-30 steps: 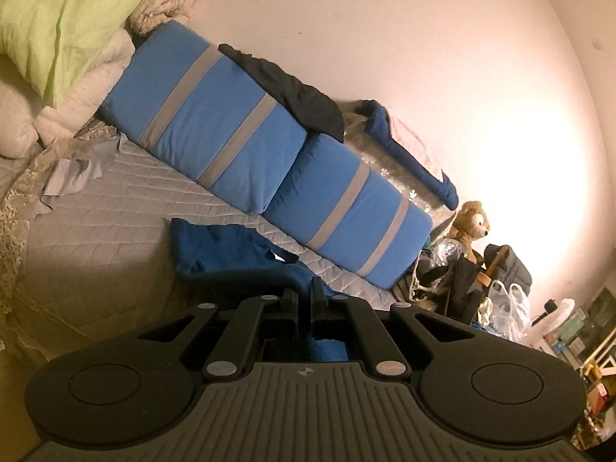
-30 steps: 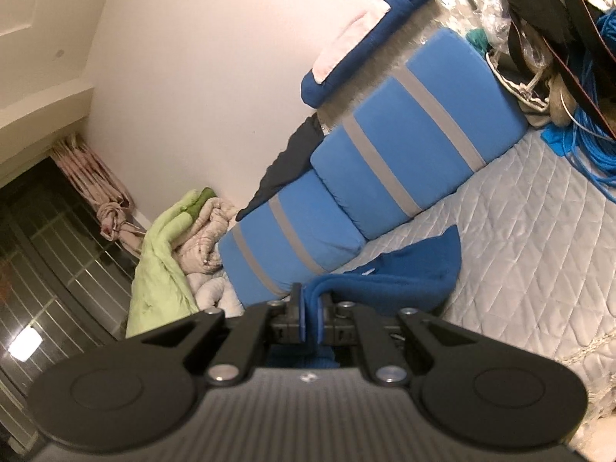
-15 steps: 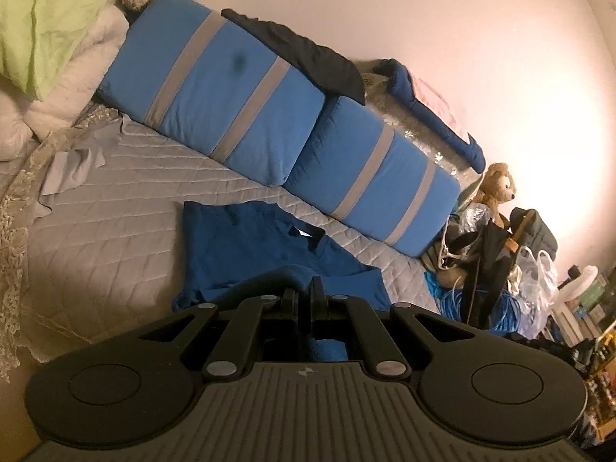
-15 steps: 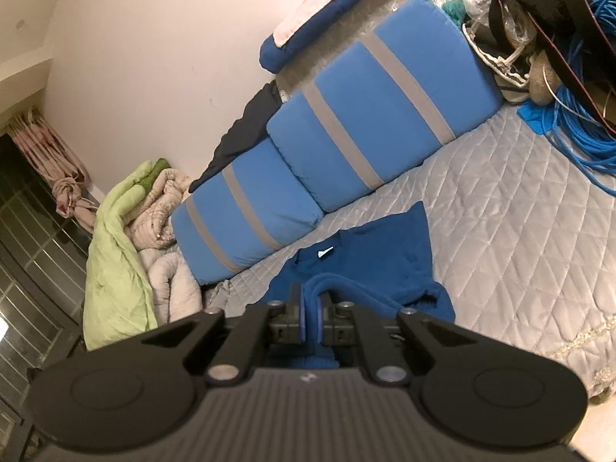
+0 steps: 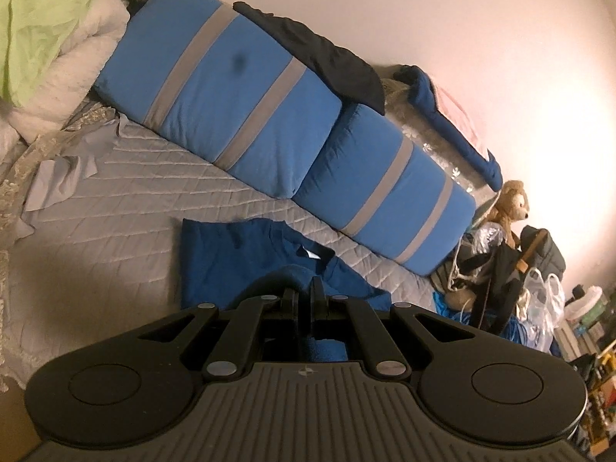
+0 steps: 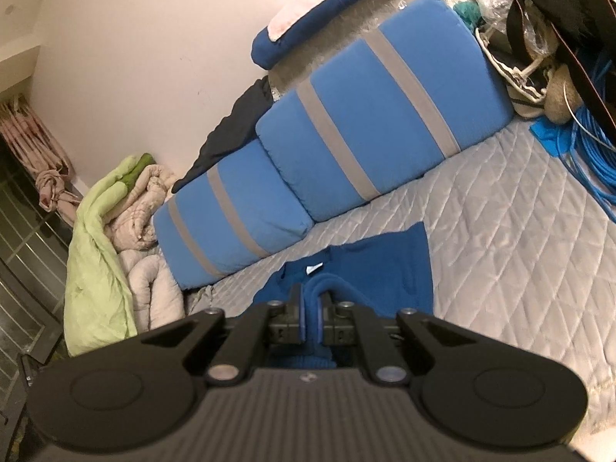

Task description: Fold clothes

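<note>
Blue T-shirt lies collar-up on the quilted grey bedspread, its near hem pinched tight by both the left gripper and right gripper. Folding looks barely begun; no fold is set yet. Only the left view catches the teddy bear, only the right the coiled blue cable.

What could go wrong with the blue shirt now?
The left gripper and right gripper each pinch only a small bunch of the blue shirt, so it might slip out. The shirt lies close to the striped pillows and could wrinkle on the quilted bed cover if dragged.
</note>
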{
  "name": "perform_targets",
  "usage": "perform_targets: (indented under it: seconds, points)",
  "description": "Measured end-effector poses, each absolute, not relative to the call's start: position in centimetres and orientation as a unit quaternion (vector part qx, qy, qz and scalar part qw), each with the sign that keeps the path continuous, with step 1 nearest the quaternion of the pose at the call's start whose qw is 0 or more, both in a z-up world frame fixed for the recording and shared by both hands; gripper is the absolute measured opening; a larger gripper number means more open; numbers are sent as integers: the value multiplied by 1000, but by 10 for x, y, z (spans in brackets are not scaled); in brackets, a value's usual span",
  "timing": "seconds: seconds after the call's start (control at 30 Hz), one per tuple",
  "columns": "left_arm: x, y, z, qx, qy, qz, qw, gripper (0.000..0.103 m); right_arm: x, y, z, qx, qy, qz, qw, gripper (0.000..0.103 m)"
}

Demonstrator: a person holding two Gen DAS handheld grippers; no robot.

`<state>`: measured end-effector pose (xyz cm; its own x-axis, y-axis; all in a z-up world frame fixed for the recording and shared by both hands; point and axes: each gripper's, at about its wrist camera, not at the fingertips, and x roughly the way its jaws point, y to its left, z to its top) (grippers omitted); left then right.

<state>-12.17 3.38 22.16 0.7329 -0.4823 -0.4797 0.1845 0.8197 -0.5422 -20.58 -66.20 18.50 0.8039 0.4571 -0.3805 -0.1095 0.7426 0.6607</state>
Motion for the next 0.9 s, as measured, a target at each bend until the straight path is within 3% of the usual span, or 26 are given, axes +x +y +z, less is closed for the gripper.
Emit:
perform_targets:
  seconds: [0.43,0.9]
  points:
    - [-46,31,209,-249,325,-168,897,6,-128,-651,185,299,250,144,910,6]
    - [42,38,148,-292,381,-140,866,6,-35,-644,137,306,284,128,900,6]
